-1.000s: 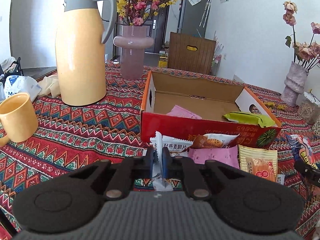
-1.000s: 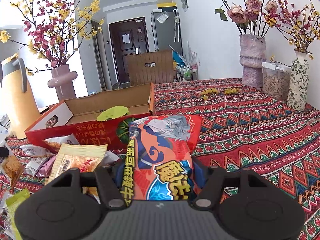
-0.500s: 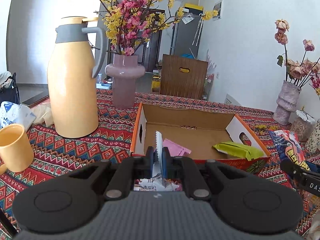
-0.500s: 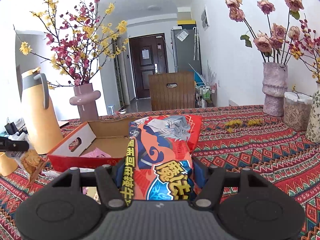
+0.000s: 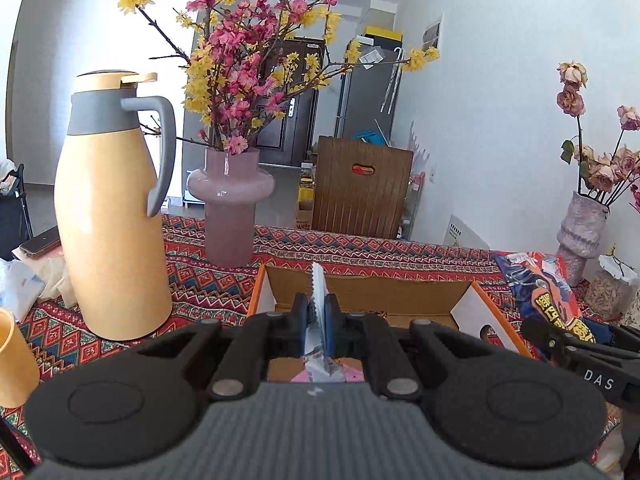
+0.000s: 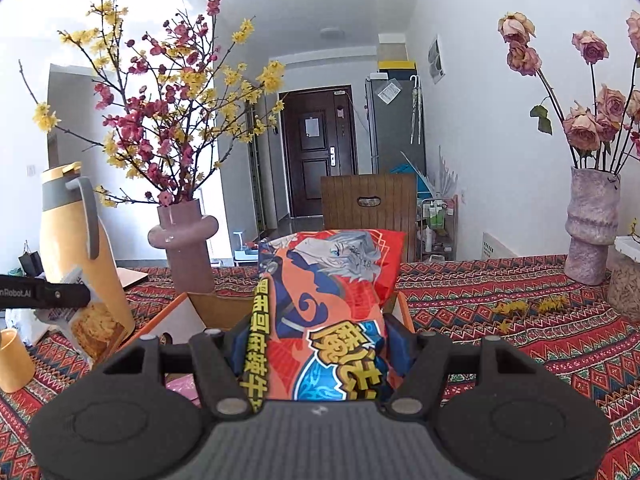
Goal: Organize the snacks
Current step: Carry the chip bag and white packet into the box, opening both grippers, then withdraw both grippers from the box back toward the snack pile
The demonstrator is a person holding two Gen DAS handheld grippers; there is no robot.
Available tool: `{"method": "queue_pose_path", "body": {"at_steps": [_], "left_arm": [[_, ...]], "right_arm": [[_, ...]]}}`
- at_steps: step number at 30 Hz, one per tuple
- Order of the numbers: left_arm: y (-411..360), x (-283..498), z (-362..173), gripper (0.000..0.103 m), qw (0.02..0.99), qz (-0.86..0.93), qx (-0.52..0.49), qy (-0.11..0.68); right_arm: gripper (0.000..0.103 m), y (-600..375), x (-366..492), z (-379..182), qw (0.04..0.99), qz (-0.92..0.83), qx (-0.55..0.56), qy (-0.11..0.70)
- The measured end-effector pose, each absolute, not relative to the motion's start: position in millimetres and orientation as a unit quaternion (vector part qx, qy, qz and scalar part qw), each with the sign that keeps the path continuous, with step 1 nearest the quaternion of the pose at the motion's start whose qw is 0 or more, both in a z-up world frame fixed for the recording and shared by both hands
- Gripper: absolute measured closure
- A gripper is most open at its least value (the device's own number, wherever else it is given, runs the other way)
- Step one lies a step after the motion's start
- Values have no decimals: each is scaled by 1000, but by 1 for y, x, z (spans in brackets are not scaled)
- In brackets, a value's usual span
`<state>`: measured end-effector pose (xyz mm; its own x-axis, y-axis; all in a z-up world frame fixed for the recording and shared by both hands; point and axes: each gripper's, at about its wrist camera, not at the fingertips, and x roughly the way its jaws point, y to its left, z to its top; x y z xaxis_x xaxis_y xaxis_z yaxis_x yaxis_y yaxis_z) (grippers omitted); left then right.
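Both grippers have risen since the earlier frame. Left gripper point(image 5: 316, 320) clamps a thin white packet point(image 5: 319, 292); right gripper point(image 6: 320, 344) grasps the red snack bag point(image 6: 332, 300). Cardboard box point(image 5: 400, 292) now lies just beyond and below both.

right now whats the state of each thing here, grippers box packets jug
left gripper: shut on white snack packet
right gripper: shut on orange snack bag
cardboard box: open, upright, pink packet inside
yellow jug: upright, lid closed
yellow mug: upright
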<state>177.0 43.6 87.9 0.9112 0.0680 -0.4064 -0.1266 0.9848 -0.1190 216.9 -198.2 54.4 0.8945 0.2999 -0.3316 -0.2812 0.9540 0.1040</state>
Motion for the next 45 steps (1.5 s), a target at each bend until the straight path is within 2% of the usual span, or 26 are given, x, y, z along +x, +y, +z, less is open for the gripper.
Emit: {"method": "queue_pose_path", "body": {"at_steps": [10, 24, 27, 28, 29, 30, 31, 32, 34, 35, 45], "left_arm": [[54, 224, 53, 94, 967, 62, -87, 231], [52, 229, 32, 94, 968, 59, -76, 233], [52, 224, 33, 90, 970, 58, -79, 221], [54, 223, 35, 80, 971, 58, -81, 218], [54, 221, 35, 62, 971, 60, -83, 215], [55, 220, 36, 51, 972, 67, -84, 211], [56, 218, 37, 31, 972, 75, -85, 206], [56, 217, 37, 22, 972, 79, -85, 202], [56, 214, 40, 15, 973, 83, -87, 197], [57, 213, 40, 2, 973, 86, -89, 195], [55, 209, 42, 0, 974, 83, -89, 193]], "right_arm": [[39, -180, 262, 20, 968, 144, 26, 206], [39, -171, 271, 2, 963, 142, 14, 227], [37, -173, 269, 4, 964, 141, 16, 223], [35, -173, 268, 4, 965, 141, 17, 222], [27, -174, 267, 5, 965, 140, 19, 221], [17, -175, 266, 6, 966, 138, 20, 218], [12, -176, 264, 7, 967, 135, 21, 214], [4, -178, 263, 8, 968, 134, 24, 211], [0, -181, 260, 11, 969, 133, 32, 207], [0, -183, 260, 12, 969, 133, 34, 207], [0, -189, 252, 17, 971, 132, 44, 194]]}}
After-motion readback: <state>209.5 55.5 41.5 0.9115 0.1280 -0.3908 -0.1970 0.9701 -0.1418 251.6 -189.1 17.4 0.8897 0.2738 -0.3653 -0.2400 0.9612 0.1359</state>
